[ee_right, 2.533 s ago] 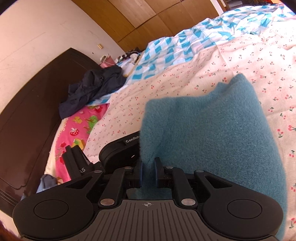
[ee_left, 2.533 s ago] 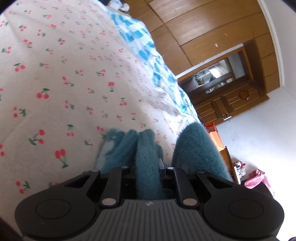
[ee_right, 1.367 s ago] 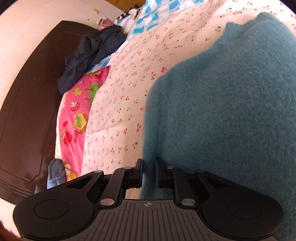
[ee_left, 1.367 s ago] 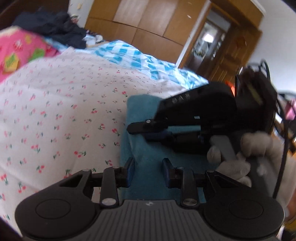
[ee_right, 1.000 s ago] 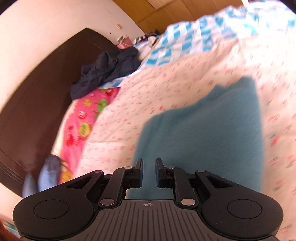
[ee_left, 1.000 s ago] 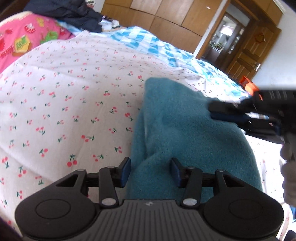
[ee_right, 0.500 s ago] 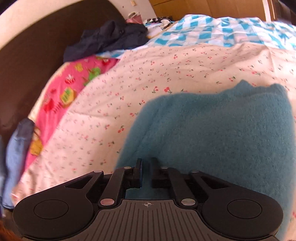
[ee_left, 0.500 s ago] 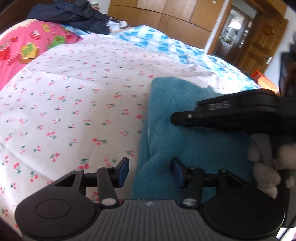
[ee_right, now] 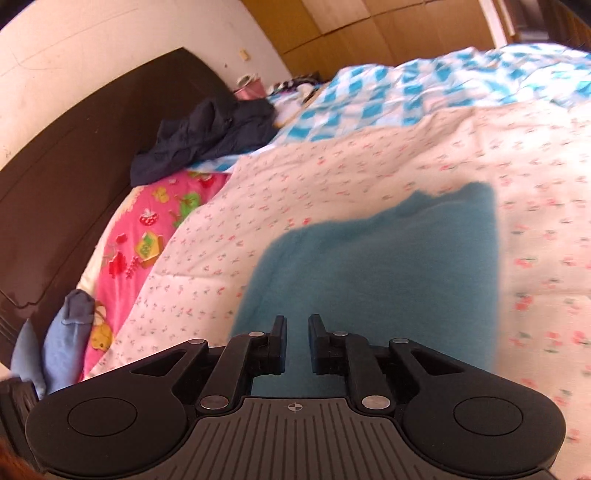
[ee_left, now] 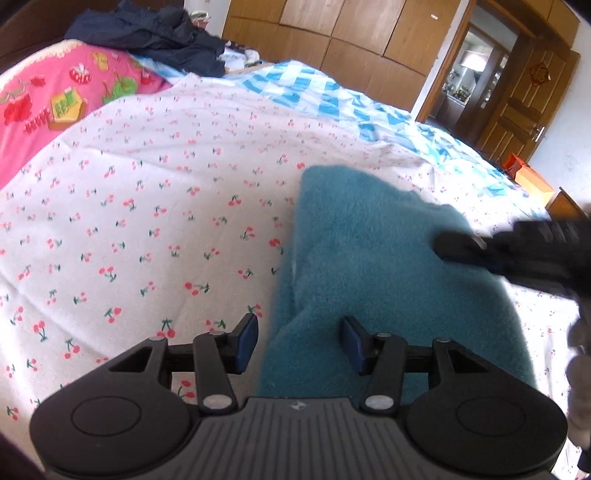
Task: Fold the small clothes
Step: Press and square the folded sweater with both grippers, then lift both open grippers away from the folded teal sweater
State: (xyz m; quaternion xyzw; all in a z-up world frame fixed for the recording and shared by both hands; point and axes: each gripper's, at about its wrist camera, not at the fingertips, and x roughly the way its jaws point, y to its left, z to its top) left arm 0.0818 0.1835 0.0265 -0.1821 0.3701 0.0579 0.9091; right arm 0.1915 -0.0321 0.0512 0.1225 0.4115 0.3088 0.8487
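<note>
A teal fleece garment [ee_left: 388, 258] lies folded flat on the cherry-print sheet [ee_left: 147, 206]. My left gripper [ee_left: 301, 345] hovers over its near left corner. Its jaws stand apart and are closing a little; the garment's folded edge lies below the gap and neither pad presses on it. My right gripper [ee_left: 454, 247] reaches in from the right, blurred, low over the garment's right side. In the right wrist view the right gripper [ee_right: 297, 339] is over the teal garment [ee_right: 388, 266]. Its jaws are opening to a narrow gap with nothing between them.
A dark clothes pile [ee_left: 155, 33] and a pink print quilt [ee_left: 48, 99] lie at the head of the bed by the dark headboard [ee_right: 74, 166]. A blue checked blanket [ee_left: 332, 96] covers the far side. A light blue garment [ee_right: 62, 332] lies at the left edge.
The right gripper has drawn back from across the middle of the garment toward its right side, and its jaws have parted slightly from shut. The left gripper has barely moved.
</note>
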